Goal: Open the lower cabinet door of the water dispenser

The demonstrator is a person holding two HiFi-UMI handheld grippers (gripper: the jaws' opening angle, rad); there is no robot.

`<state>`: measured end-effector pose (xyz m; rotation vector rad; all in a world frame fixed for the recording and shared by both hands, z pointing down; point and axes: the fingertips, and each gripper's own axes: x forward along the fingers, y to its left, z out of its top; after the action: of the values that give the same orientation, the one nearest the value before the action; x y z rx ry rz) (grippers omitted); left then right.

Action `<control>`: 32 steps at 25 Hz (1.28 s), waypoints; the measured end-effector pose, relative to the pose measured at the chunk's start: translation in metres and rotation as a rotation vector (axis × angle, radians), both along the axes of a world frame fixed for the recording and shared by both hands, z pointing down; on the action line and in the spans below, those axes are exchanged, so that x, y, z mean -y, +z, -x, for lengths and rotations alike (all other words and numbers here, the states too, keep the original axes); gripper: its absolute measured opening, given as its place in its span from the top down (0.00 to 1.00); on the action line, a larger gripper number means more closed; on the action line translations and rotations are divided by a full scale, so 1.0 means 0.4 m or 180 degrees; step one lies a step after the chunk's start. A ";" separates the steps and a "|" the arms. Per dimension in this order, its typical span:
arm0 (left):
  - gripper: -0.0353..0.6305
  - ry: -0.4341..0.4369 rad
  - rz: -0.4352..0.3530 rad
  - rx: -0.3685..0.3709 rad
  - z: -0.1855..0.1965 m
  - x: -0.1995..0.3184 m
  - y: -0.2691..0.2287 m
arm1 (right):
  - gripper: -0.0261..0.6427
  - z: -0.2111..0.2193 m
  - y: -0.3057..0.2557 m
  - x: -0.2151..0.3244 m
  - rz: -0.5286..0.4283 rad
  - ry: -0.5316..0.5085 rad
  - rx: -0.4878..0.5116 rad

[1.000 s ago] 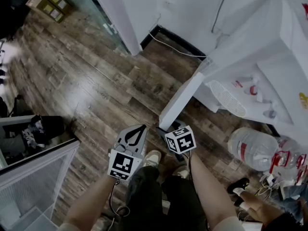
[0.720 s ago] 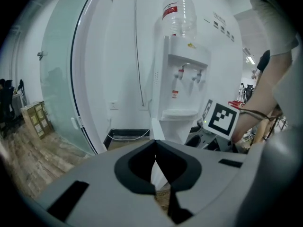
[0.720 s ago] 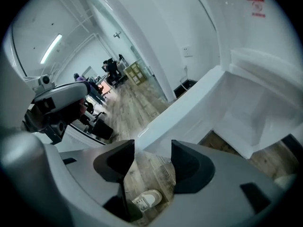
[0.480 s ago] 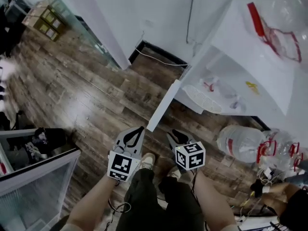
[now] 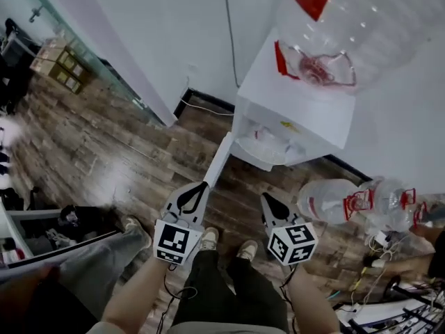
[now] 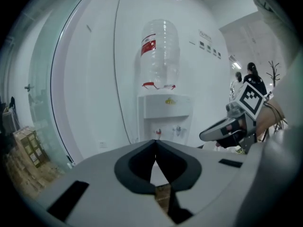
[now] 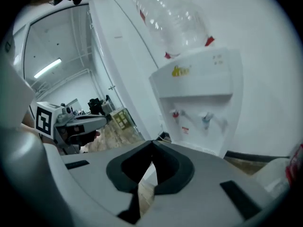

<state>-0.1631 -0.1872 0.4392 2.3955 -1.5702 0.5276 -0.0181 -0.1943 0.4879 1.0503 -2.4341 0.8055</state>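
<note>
The white water dispenser stands against the wall with a clear bottle on top. Its lower cabinet door is swung out towards me and shows edge-on as a white strip over the wood floor. My left gripper is shut and empty, its tips just by the door's free end and apart from it. My right gripper is also shut and empty, to the right of the door. In the left gripper view the dispenser is ahead of the shut left gripper. The right gripper view has the taps beyond the shut right gripper.
Two spare water bottles lie on the floor right of the dispenser, with cables near them. A grey-trousered leg stands at the lower left by a glass partition. Cardboard boxes sit far left. A black cable runs down the wall.
Both grippers have risen and drawn back from the door; the right one has left its edge. The view has lifted to take in the bottle. A grey-trousered leg has come in at the left.
</note>
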 end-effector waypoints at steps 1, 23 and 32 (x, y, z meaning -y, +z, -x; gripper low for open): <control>0.94 0.0007 -0.0043 -0.0002 -0.014 0.002 -0.040 | 0.95 -0.019 -0.048 0.000 -0.0069 0.0044 0.0023; 0.94 0.0319 -0.0995 -0.0165 -0.272 -0.105 -0.780 | 0.95 -0.287 -0.886 -0.133 -0.1516 0.0267 0.0310; 0.94 0.0571 -0.1223 0.0008 -0.310 -0.174 -0.951 | 0.95 -0.317 -1.130 -0.204 -0.2122 0.0397 0.0403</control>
<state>-0.0390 -0.1177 0.0588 2.8378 -1.5868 0.2780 0.1087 -0.1125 0.0357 1.4184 -2.8455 0.0674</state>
